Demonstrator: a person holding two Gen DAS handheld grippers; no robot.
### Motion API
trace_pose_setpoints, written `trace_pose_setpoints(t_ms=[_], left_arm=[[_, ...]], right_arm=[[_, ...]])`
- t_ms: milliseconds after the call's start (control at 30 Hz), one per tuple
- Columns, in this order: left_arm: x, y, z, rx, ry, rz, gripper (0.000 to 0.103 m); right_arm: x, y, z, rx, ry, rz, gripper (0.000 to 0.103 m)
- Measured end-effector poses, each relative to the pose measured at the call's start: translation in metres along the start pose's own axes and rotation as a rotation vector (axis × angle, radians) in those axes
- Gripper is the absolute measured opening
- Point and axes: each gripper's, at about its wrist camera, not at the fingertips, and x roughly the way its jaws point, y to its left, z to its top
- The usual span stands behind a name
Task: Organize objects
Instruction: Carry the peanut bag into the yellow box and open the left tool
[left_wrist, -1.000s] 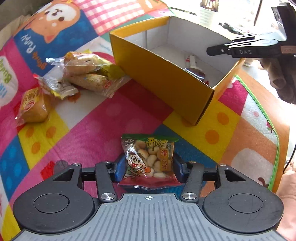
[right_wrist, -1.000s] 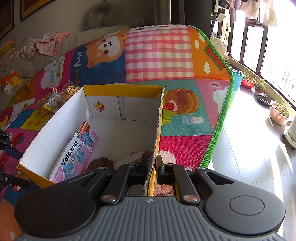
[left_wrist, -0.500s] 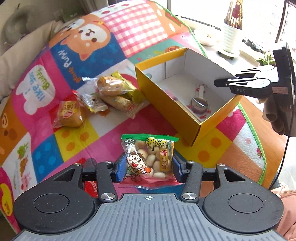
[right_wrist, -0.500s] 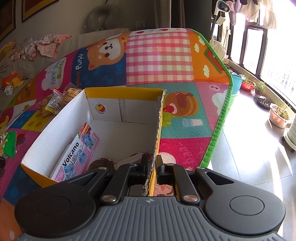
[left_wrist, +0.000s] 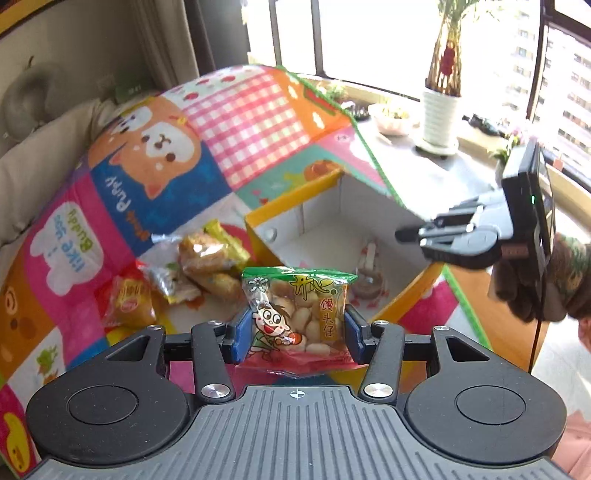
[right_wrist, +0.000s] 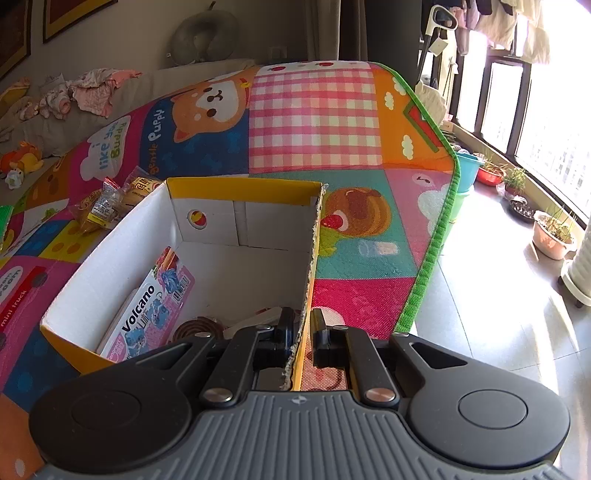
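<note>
My left gripper (left_wrist: 295, 334) is shut on a clear snack bag (left_wrist: 301, 310) with a green top and a cartoon face, held in the air above the play mat. Beyond it stands the open yellow cardboard box (left_wrist: 291, 205), white inside. My right gripper (right_wrist: 303, 332) is shut on the box's right wall (right_wrist: 312, 254), one finger inside and one outside. The right gripper (left_wrist: 410, 234) also shows in the left wrist view, at the box's right rim. Inside the box lie a pink "Volcano" packet (right_wrist: 151, 306), a brown coil (right_wrist: 197, 330) and a white piece.
Several wrapped bread and snack packs (left_wrist: 207, 258) lie on the colourful play mat (left_wrist: 155, 147) left of the box. A sofa with clothes and toys (right_wrist: 74, 96) runs along the back. Plant pots (right_wrist: 550, 232) and a white vase (left_wrist: 441, 114) stand by the windows on the tiled floor.
My left gripper has risen with the snack bag and tilted up, so the box looks farther and lower and the window shows. The right gripper has stayed on the box wall.
</note>
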Motion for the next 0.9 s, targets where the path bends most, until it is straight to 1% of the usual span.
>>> trace_pose_setpoints(t_ms=[67, 133, 200, 233, 300, 367, 433, 467, 533, 600, 633, 667, 700, 733, 767, 800, 833, 900], left_arm=[[0.0, 0.004, 0.021, -0.055, -0.075, -0.034, 0.054], [0.006, 0.007, 0.042, -0.109, -0.119, -0.09, 0.055], [0.016, 0.008, 0.06, -0.144, -0.146, -0.138, 0.055], [0.024, 0.009, 0.069, -0.158, -0.151, -0.165, 0.055], [0.049, 0.009, 0.08, -0.16, -0.114, -0.211, 0.055], [0.083, 0.008, 0.081, -0.169, -0.052, -0.212, 0.056], [0.108, 0.011, 0.075, -0.216, -0.001, -0.214, 0.055], [0.115, 0.013, 0.071, -0.235, 0.011, -0.23, 0.055], [0.122, 0.013, 0.066, -0.239, 0.009, -0.254, 0.055], [0.129, 0.016, 0.063, -0.261, 0.025, -0.324, 0.058], [0.128, 0.016, 0.062, -0.253, 0.031, -0.289, 0.056], [0.126, 0.013, 0.06, -0.219, 0.018, -0.246, 0.056], [0.125, 0.013, 0.059, -0.205, 0.0, -0.259, 0.056], [0.125, 0.015, 0.058, -0.229, -0.003, -0.273, 0.059], [0.123, 0.017, 0.056, -0.256, -0.006, -0.264, 0.056], [0.122, 0.019, 0.055, -0.268, -0.019, -0.265, 0.056], [0.118, 0.02, 0.052, -0.275, -0.032, -0.291, 0.057], [0.119, 0.023, 0.048, -0.301, -0.019, -0.308, 0.057]], right_arm=[[0.0, 0.0, 0.0, -0.001, -0.002, 0.002, 0.01], [0.0, 0.001, -0.001, -0.003, -0.002, 0.002, 0.01], [0.001, 0.002, -0.001, -0.005, -0.001, 0.001, 0.01], [0.001, 0.002, -0.001, -0.006, -0.002, 0.001, 0.01], [0.0, 0.003, -0.001, -0.01, -0.007, 0.001, 0.01], [-0.002, 0.003, 0.0, -0.012, -0.014, 0.001, 0.01], [-0.003, 0.002, 0.0, -0.008, -0.017, 0.003, 0.01], [-0.003, 0.002, 0.0, -0.006, -0.017, 0.003, 0.01], [-0.004, 0.001, 0.0, -0.003, -0.021, 0.006, 0.01], [-0.005, 0.001, 0.0, -0.002, -0.021, 0.009, 0.01], [-0.004, 0.001, 0.0, -0.004, -0.02, 0.009, 0.01], [-0.004, 0.001, 0.0, -0.006, -0.018, 0.009, 0.01], [-0.003, 0.002, 0.0, -0.009, -0.017, 0.009, 0.01], [-0.002, 0.002, 0.0, -0.01, -0.015, 0.008, 0.01], [-0.001, 0.002, 0.0, -0.008, -0.014, 0.008, 0.01], [-0.001, 0.002, 0.0, -0.006, -0.013, 0.008, 0.01], [0.0, 0.002, 0.0, -0.005, -0.011, 0.008, 0.01], [0.001, 0.002, -0.001, -0.002, -0.007, 0.009, 0.01]])
